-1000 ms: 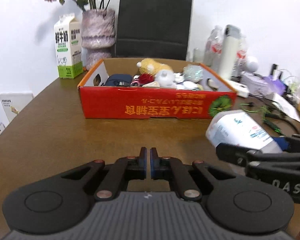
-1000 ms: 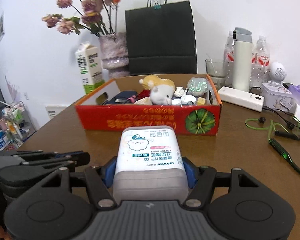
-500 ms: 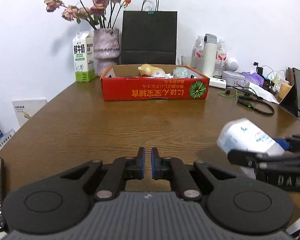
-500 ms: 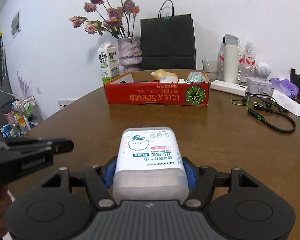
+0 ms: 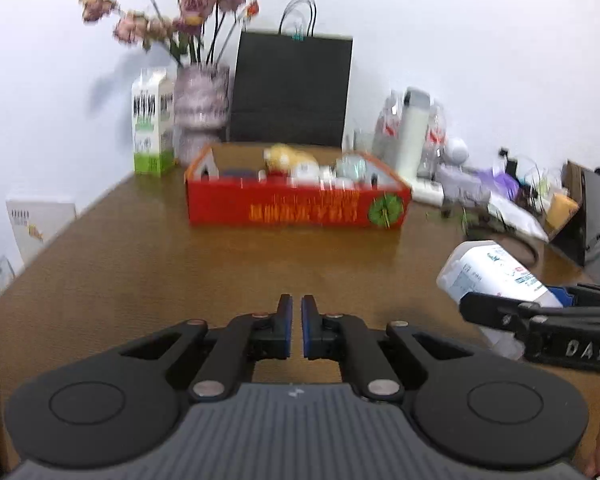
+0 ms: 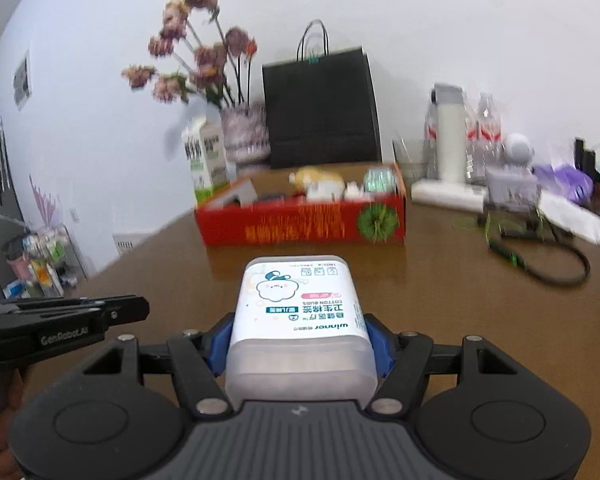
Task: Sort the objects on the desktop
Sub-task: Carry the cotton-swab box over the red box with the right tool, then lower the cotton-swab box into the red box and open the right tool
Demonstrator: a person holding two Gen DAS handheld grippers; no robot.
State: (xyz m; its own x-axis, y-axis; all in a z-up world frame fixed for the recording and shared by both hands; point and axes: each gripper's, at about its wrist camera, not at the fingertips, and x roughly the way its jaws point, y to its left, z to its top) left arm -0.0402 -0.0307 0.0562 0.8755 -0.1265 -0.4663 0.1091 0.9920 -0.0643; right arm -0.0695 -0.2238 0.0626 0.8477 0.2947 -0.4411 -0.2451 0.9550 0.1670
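— Cotton-bud box (image 6: 300, 320): where is it?
— Clamped between the right gripper (image 6: 300, 344) fingers, above the wooden table (image 6: 440, 300).
— The left gripper (image 5: 293, 326)?
— Nearly closed, holding nothing.
— Beyond them?
— A red cardboard box (image 6: 300, 228) filled with small items.

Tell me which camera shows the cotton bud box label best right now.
The right wrist view: the cotton bud box sits centred between the right gripper fingers, label facing the lens and readable. The left wrist view catches it only obliquely at the right edge, print too small to read.
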